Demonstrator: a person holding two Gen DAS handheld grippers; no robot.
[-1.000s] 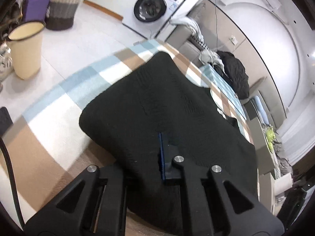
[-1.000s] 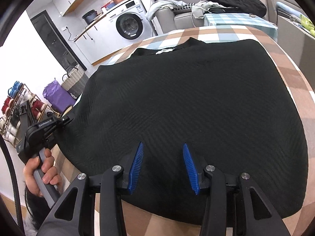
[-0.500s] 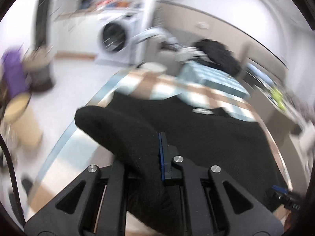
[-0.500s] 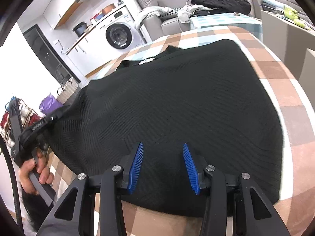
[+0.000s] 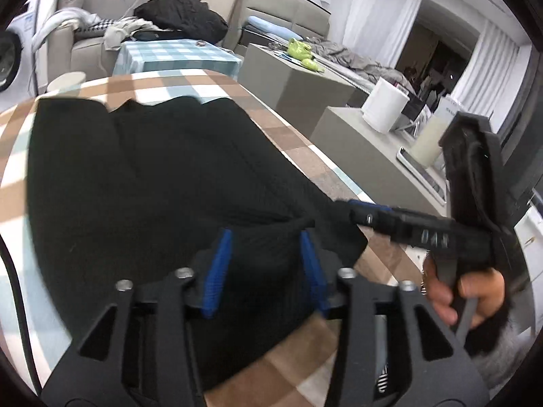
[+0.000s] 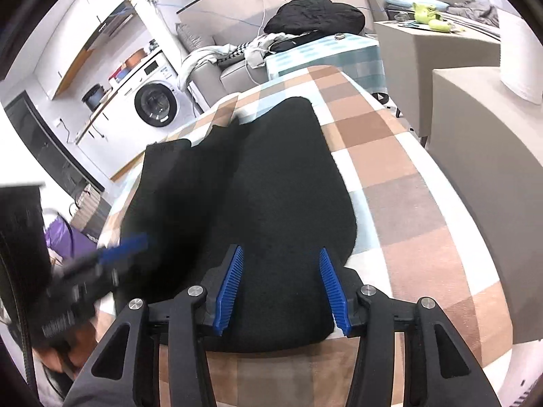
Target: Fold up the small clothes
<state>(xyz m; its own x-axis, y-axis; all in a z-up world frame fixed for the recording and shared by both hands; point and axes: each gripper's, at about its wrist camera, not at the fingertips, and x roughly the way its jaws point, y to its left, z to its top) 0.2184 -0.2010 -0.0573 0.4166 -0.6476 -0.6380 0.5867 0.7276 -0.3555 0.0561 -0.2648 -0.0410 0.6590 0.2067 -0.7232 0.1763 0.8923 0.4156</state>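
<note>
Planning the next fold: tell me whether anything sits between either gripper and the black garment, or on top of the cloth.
Nothing visible does. The black garment lies on the checked tablecloth with no other item on it. The right gripper and left gripper are both open directly over its near edge; the cushions and clothes pile are well beyond the table.

Both tools are matte black plastic with triangular cut-outs in their linkage arms and round silver screw heads at the pivots. The left gripper [image 5: 264,264] carries two blue ribbed pads [image 5: 217,271] on its inner finger faces; the right gripper [image 6: 283,291] has matching blue serrated pads [image 6: 334,288]. A black cable [image 5: 17,305] runs along the left tool's edge. White lettering marks the right tool's barrel, unreadable. The right hand [image 5: 465,291] shows bare skin and a dark fuzzy sleeve
</note>
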